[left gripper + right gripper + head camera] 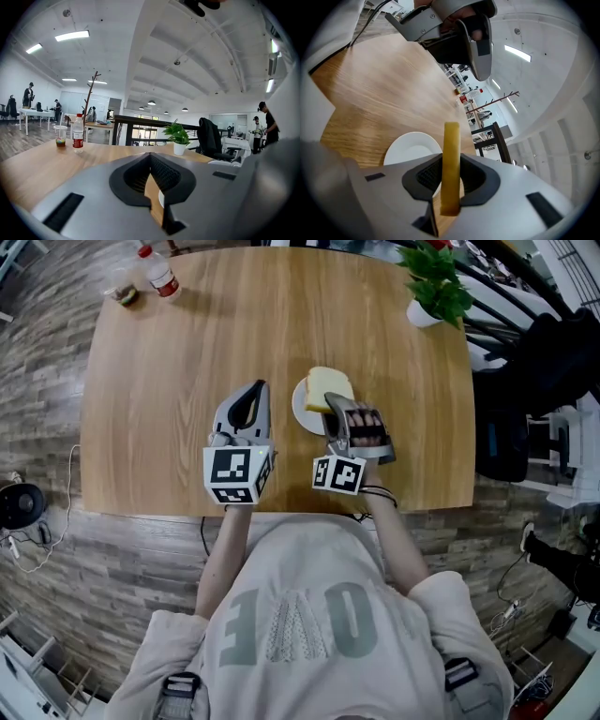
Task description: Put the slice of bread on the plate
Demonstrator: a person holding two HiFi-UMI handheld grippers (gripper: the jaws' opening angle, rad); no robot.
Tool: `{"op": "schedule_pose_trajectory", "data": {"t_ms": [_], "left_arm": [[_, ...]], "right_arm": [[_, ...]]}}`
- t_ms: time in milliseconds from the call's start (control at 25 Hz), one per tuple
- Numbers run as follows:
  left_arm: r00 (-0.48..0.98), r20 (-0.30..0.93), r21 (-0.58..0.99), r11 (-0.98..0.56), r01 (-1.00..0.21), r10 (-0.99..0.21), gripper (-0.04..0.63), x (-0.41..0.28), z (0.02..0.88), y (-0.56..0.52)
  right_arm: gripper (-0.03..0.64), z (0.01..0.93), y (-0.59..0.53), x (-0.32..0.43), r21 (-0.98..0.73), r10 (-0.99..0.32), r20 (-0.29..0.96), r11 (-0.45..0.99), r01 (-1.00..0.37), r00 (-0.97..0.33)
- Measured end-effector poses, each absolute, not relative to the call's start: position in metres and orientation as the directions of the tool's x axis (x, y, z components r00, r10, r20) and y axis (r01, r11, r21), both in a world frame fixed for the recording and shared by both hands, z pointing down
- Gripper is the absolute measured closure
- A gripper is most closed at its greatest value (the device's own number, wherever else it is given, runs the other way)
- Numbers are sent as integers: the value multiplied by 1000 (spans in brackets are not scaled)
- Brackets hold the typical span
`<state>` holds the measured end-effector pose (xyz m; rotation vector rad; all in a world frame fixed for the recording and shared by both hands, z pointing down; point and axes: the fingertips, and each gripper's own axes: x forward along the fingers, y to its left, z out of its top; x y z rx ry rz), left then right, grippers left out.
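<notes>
Head view, from above: a light wooden table with rounded corners (187, 381) carries a round white plate (302, 409) near its front edge, just ahead of the person's grey T-shirt (300, 615). The right gripper (335, 407), grey with a marker cube at its rear, is clamped on a pale yellow slice of bread (328, 385), which lies over the far right part of the plate; whether the slice touches the plate cannot be told. In the right gripper view the slice (451, 140) stands edge-on and upright between the two dark ribbed pads (429, 176), which press on both its faces, with the plate (410, 147) just beyond and below on the table (370, 93). The left gripper (255, 388) sits to the left of the plate, apart from it, above the bare tabletop. In the left gripper view its jaws (151, 161) are brought together at the tips with nothing between them; only a sliver of wood and of white plate rim shows through the gap behind. At the table's far left corner stand a clear plastic bottle with a red cap and red label (161, 273) and a clear plastic cup holding a dark drink (122, 292); at the far right corner stands a green leafy plant in a white pot (433, 287).
</notes>
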<state>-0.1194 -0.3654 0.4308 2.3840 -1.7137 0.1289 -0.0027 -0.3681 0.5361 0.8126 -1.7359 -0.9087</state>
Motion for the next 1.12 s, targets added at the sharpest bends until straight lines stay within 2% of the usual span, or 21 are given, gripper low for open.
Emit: {"op": "schedule_pose_trajectory", "data": {"t_ms": [280, 600, 800, 960, 1120], "left_arm": [[327, 187, 112, -311, -944, -926, 588, -113, 431, -369], [338, 185, 112, -322, -940, -923, 586, -109, 430, -370], [342, 186, 118, -325, -938, -921, 586, -108, 429, -368], [342, 183, 113, -326, -939, -922, 586, -109, 426, -366], [336, 181, 110, -320, -941, -924, 587, -113, 424, -364]], "right_arm": [[523, 555, -364, -4, 847, -823, 481, 525, -80, -303], [518, 573, -355, -6, 751, -736, 602, 654, -92, -309], [486, 578, -355, -7, 649, -656, 682, 747, -146, -323], [388, 590, -352, 4, 514, -553, 774, 833, -204, -309], [377, 593, -346, 10, 446, -496, 808, 868, -219, -319]]}}
